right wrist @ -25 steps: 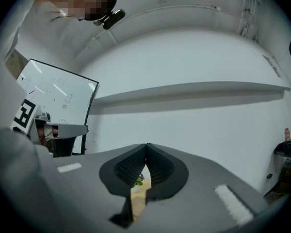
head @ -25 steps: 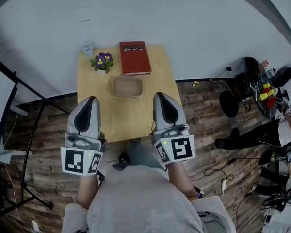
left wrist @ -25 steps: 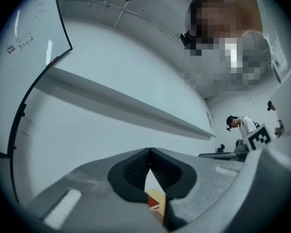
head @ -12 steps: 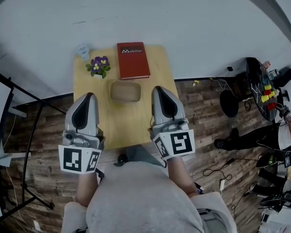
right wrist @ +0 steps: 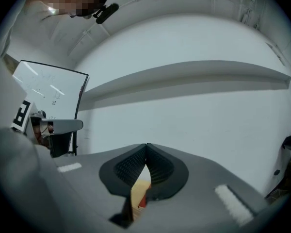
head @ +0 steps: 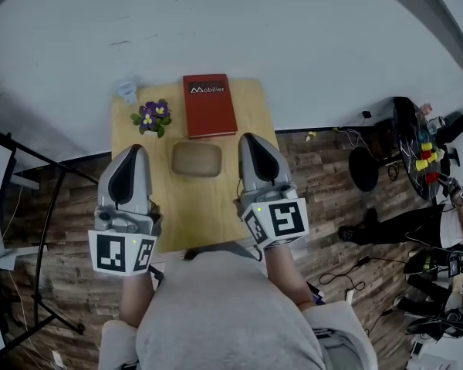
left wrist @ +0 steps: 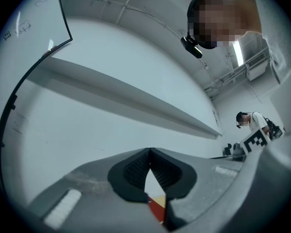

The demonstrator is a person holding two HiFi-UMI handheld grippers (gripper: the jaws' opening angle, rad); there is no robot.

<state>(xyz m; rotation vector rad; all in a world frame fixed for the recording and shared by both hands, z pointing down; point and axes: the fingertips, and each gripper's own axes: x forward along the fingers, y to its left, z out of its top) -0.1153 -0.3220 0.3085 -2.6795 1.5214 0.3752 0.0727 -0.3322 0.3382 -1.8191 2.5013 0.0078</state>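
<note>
A small wooden table (head: 191, 206) carries a red book (head: 209, 105), a potted purple flower (head: 149, 116), a shallow wooden bowl (head: 196, 159) and a small clear cup (head: 127, 91). My left gripper (head: 136, 149) hovers over the table's left side, left of the bowl. My right gripper (head: 249, 138) is over the right side, just right of the bowl. Both are shut with nothing between the jaws. Tilted upward, the gripper views mostly show the white wall. A sliver of the red book (left wrist: 157, 210) shows under the left jaws, and the book (right wrist: 141, 198) also shows under the right jaws.
A whiteboard on a black stand (head: 4, 206) is at the left. To the right are a dark stool (head: 366, 164), floor cables and a black table with coloured cups (head: 418, 141). Another person (left wrist: 247, 125) stands far off in the left gripper view.
The table and its objects sit slightly lower in the head view, and both grippers reach a little nearer the bowl. Both stay shut, pitched a bit higher.
</note>
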